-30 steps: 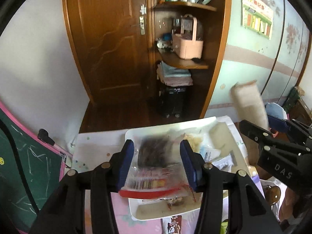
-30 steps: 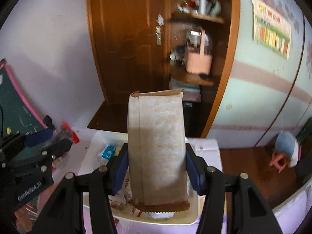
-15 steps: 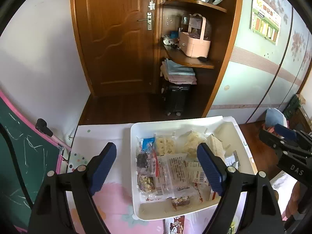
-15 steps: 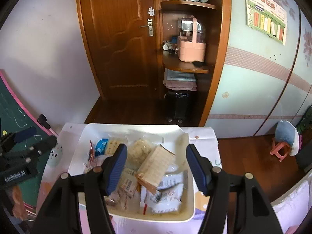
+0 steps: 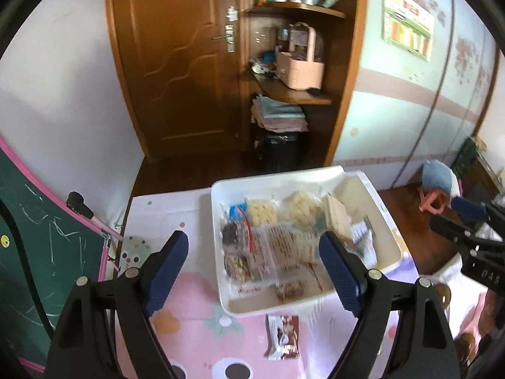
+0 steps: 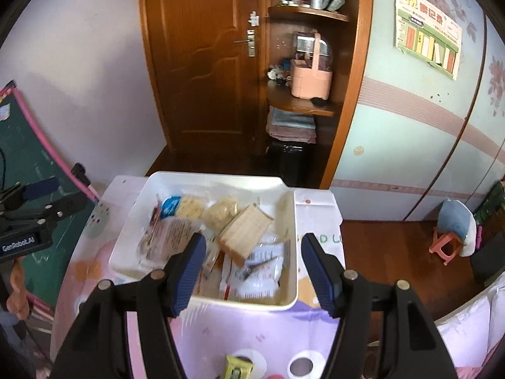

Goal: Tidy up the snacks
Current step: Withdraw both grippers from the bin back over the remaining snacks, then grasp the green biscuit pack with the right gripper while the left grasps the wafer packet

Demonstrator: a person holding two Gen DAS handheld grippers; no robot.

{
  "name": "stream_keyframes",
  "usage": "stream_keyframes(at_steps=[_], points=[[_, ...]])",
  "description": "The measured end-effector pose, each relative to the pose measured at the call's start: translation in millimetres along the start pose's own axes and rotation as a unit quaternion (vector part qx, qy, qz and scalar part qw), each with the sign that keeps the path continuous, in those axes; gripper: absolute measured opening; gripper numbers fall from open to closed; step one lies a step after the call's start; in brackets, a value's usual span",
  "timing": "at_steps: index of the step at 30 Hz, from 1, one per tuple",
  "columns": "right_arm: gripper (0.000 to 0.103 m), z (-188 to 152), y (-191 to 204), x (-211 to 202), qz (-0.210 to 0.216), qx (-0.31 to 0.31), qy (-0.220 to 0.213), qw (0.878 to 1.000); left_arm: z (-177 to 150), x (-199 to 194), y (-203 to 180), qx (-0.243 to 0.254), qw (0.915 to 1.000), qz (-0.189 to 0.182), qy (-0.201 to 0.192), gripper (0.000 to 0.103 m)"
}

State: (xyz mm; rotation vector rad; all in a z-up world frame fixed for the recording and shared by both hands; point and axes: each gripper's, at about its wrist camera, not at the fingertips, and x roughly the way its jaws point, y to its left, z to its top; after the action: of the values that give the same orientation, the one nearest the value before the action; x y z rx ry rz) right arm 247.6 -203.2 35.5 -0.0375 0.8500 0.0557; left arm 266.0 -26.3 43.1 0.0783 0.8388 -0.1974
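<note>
A white tray (image 5: pixel 383 221) (image 6: pixel 292 221) on the pink patterned table holds several snack packets, among them a beige cracker pack (image 6: pixel 244 232) (image 5: pixel 337 218) and a clear packet with red print (image 5: pixel 281 249). My left gripper (image 5: pixel 252 257) is open and empty above the tray's near left part. My right gripper (image 6: pixel 252 260) is open and empty above the tray's near edge. A brown snack bar (image 5: pixel 283 336) lies on the table in front of the tray. A yellow-green packet (image 6: pixel 239 367) lies at the table's near edge.
A green chalkboard with a pink frame (image 5: pixel 38 237) leans at the left. A wooden door (image 5: pixel 176 63) and corner shelves with a pink basket (image 5: pixel 300 64) stand behind the table. A small pink stool (image 6: pixel 446 246) stands on the floor at the right.
Both grippers opened and dropped their packets into the tray: the left its clear red-edged packet, the right the beige cracker pack. Both then pulled back a little.
</note>
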Motion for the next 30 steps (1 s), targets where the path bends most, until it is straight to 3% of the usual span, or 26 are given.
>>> stream_keyframes(at_steps=[8, 16, 25, 30], points=[[0.063, -40.9, 0.3, -12.6, 0.023, -0.011, 0.01, 1.0, -52.4, -14.2, -23.0, 0.063, 0.9974, -0.029, 0.017, 0.084], [0.063, -105.4, 4.6, 14.9, 0.046, 0.0, 0.066, 0.997, -110.5, 8.0, -42.8, 0.114, 0.9897, -0.066, 0.056, 0.084], [0.063, -193.5, 5.6, 62.9, 0.033, 0.023, 0.136, 0.99, -168.1, 61.5, -36.8, 0.077, 0.9849, -0.088, 0.127, 0.084], [0.063, -216.1, 9.6, 80.1, 0.032, 0.035, 0.16, 0.986, -181.5, 82.8, -37.8, 0.063, 0.9834, -0.09, 0.145, 0.084]])
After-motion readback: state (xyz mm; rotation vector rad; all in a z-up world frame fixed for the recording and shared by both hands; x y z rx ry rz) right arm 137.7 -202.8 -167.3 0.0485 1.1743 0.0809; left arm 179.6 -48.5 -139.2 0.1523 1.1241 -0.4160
